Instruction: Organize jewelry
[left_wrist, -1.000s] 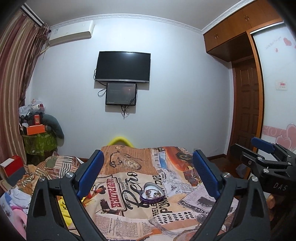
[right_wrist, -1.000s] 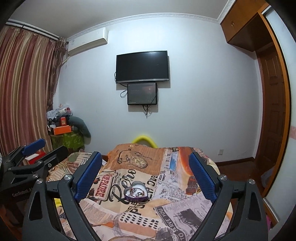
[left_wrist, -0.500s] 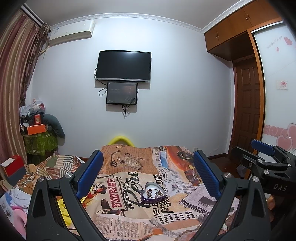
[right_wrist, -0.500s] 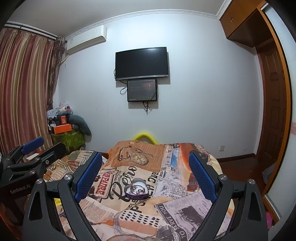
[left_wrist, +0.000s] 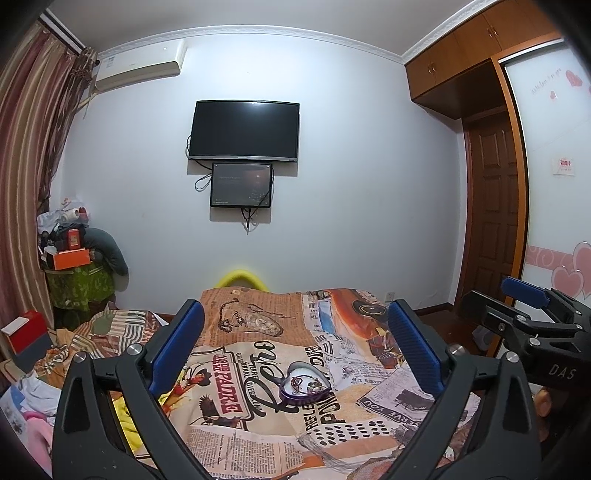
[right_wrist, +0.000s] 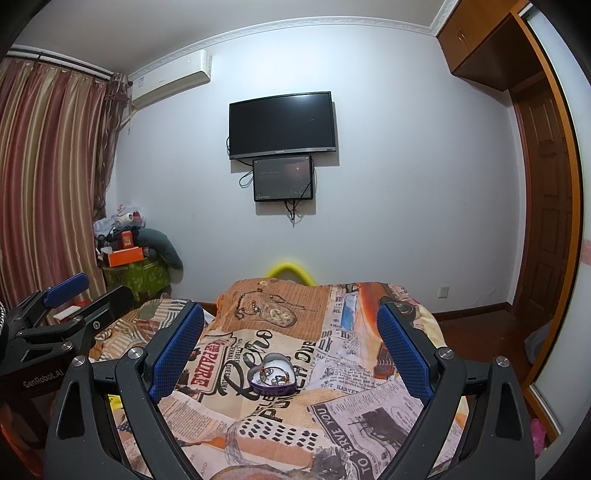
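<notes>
- Presently, the left gripper (left_wrist: 295, 339) is held above the bed with its jaws spread wide; nothing is held between the blue pads (left_wrist: 177, 347).
- The right gripper (right_wrist: 290, 336) is likewise seen released, jaws wide apart, with nothing between its pads (right_wrist: 404, 354).
- A heart-shaped purple dish (left_wrist: 304, 384) is found lying on the printed bedspread (left_wrist: 240, 435), at about 6 o'clock from the midpoint of the left gripper's view and well apart from both fingers.
- Jewelry (left_wrist: 308, 384) is seen piled inside the dish; separate pieces cannot be told apart.
- In the right wrist view the same dish (right_wrist: 273, 374) is placed between the two fingers, nearer 6 o'clock, with no contact observed.
- The right gripper (left_wrist: 524, 325) is noted at 3 o'clock in the left view; the left gripper (right_wrist: 55, 321) is noted at 9 o'clock in the right view.
- A television (left_wrist: 243, 131) is mounted on the far wall at 12 o'clock, with a smaller screen (left_wrist: 242, 184) directly below it.
- An air conditioner (left_wrist: 138, 66) is fixed high at 11 o'clock, beside striped curtains (left_wrist: 29, 155).
- A cluttered stand with an orange box (left_wrist: 70, 258) is recorded at 9 o'clock.
- A wooden door (left_wrist: 491, 206) is recorded at 3 o'clock.
</notes>
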